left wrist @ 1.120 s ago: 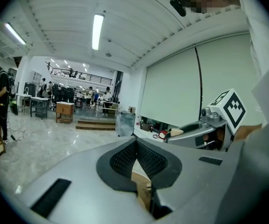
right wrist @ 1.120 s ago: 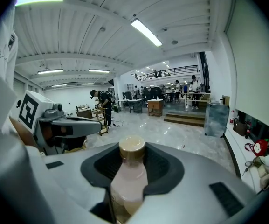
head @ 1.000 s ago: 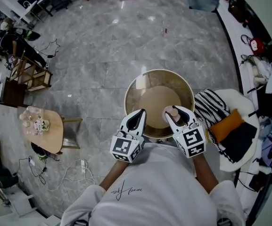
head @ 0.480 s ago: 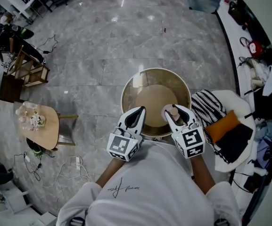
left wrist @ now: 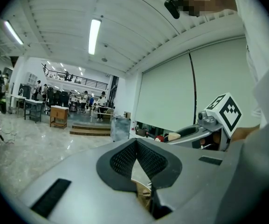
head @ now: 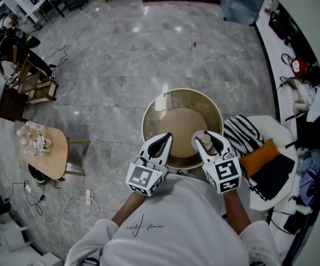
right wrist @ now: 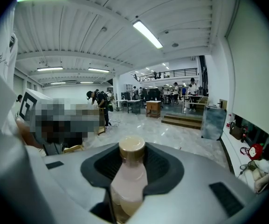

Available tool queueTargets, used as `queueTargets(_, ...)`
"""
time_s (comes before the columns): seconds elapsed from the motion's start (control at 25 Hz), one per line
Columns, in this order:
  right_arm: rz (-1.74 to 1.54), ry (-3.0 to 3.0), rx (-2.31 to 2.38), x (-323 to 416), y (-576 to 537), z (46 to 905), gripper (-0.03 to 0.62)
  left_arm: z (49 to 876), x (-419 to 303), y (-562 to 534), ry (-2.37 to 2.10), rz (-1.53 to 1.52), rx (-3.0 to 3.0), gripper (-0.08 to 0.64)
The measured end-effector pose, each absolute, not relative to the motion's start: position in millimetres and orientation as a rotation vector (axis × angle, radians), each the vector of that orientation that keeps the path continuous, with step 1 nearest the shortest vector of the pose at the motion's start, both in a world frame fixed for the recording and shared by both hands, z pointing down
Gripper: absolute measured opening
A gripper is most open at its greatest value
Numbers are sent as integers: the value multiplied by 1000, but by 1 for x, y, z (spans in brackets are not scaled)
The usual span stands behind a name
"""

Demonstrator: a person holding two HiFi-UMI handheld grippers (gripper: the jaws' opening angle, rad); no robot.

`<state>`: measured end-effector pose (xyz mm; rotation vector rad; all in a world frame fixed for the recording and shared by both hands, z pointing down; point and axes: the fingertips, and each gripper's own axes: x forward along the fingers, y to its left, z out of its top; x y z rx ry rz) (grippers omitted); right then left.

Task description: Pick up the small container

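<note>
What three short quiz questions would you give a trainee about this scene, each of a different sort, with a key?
1. True or false: the left tool holds the small container.
2. What stands on the floor directly in front of the person? A) a round glass table B) a sink C) a bookshelf
3. Fill in: the striped cushion lies on the person's ____ side.

Key:
1. False. The right tool grips it; the left one's jaws are together, with nothing between them.
2. A
3. right

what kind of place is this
Likely a big open workshop or lab hall: a polished stone floor, long strip lights overhead, and workbenches far at the back.
</note>
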<state>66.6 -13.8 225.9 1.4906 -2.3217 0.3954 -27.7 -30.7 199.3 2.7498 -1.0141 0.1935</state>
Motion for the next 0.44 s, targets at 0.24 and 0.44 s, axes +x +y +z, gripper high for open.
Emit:
queueTargets(0.24, 416, -2318, 1474, 58, -9, 229, 140, 200, -34, -29, -1014, 199, 2737, 15)
queueTargets(0.44, 420, -2314, 1471, 55, -4, 228, 140, 196, -36, -26, -1014, 191, 2744, 15)
